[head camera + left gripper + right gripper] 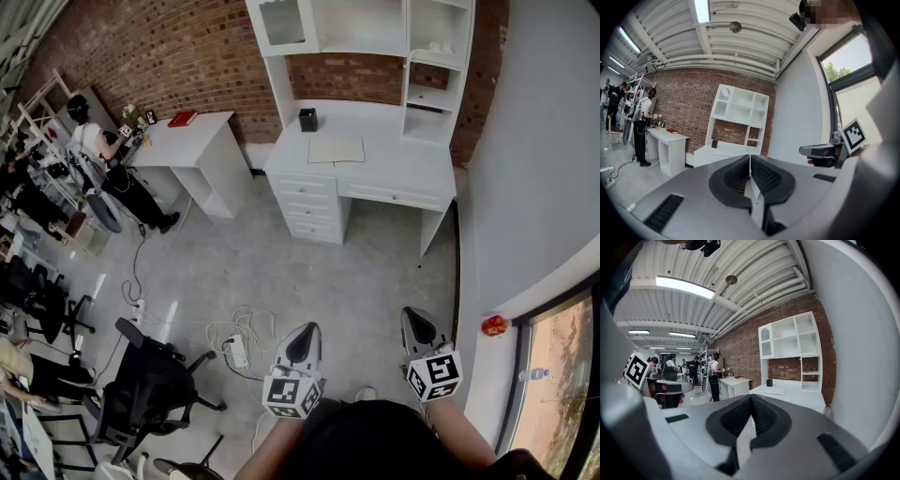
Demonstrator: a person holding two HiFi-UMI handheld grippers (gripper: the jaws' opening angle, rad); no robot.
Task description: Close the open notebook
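On the white desk (412,173), at 12 o'clock from both grippers and well apart from them, lies the open notebook (337,149). The step in hand is judged to be the approach.

1. Walk to the desk front until the notebook is within reach.
2. The left gripper (306,330) and the right gripper (413,317) both have their jaws pressed together with nothing between them. Part one pair before contact.
3. Come at the outer edge of one half from the side, slip a jaw under it, and swing it over the spine onto the other half.
4. Steady the resting half with the second gripper, since a light book is likely to slide on the smooth top.
5. Keep clear of the black pot (307,119) at 10 o'clock from the notebook.

The notebook lies flat, with two pale pages side by side and the spine running away from the viewer. It sits near the middle of the desktop, below the white shelves (361,28). The pages appear blank, though at this distance that isn't certain.
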